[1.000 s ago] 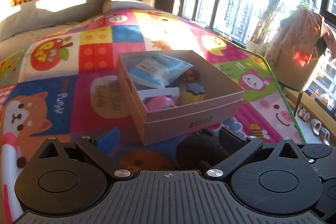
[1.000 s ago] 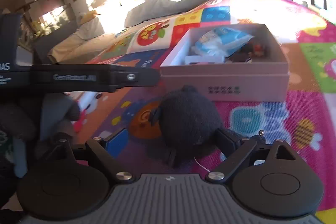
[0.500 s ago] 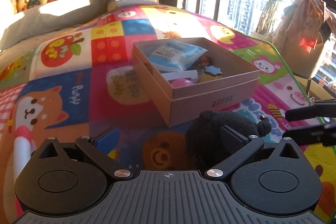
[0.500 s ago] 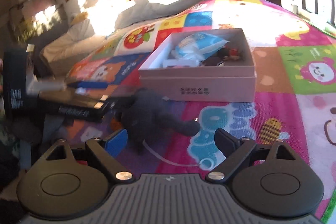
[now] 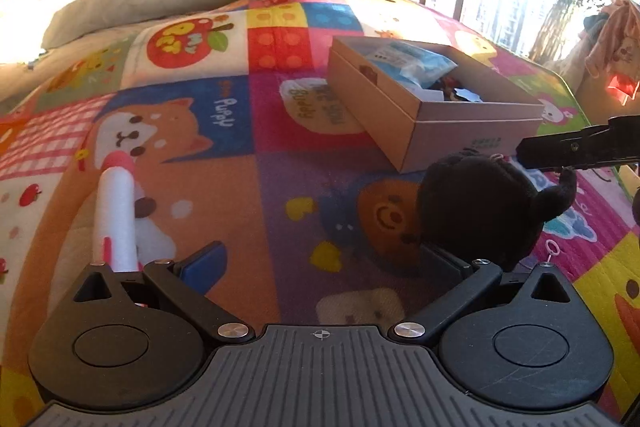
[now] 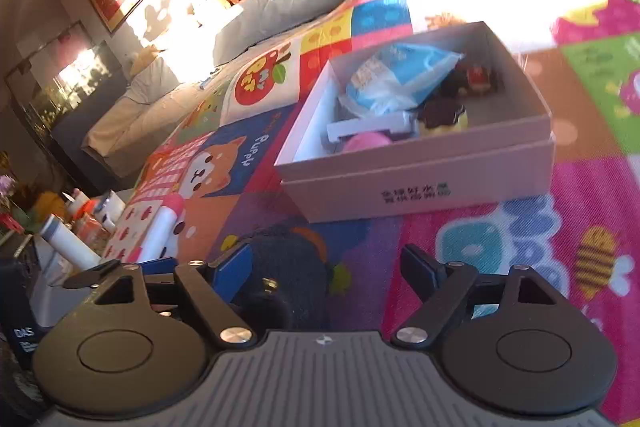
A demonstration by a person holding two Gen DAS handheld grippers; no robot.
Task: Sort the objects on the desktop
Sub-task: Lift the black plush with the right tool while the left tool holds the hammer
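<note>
Two grippers show over a bright cartoon-patterned play mat (image 5: 224, 187). The left gripper (image 5: 320, 263) has its jaws spread wide and holds nothing; the black plush toy (image 5: 480, 211) lies on the mat just ahead of its right finger, touching or nearly touching that finger's tip. Beyond the toy, further ahead and to the right of these jaws, stands the open cardboard box (image 5: 460, 131), holding a blue packet (image 5: 408, 63) and some small items too jumbled to tell apart. Ahead and to the left of the left jaws lies a white tube with a pink cap (image 5: 114, 211), well apart from the box.

The right gripper (image 6: 326, 271) also has its jaws wide apart and empty. From its camera the plush toy (image 6: 288, 267) sits low between the fingers, closer to the left finger (image 6: 236, 263), whose blue pad lies against it or just beside it. The box (image 6: 420, 183) stands straight ahead of these jaws, with the blue packet (image 6: 396, 75) and a pink round object (image 6: 366, 141) inside. The white tube (image 6: 160, 227) lies ahead and to the left.
</note>
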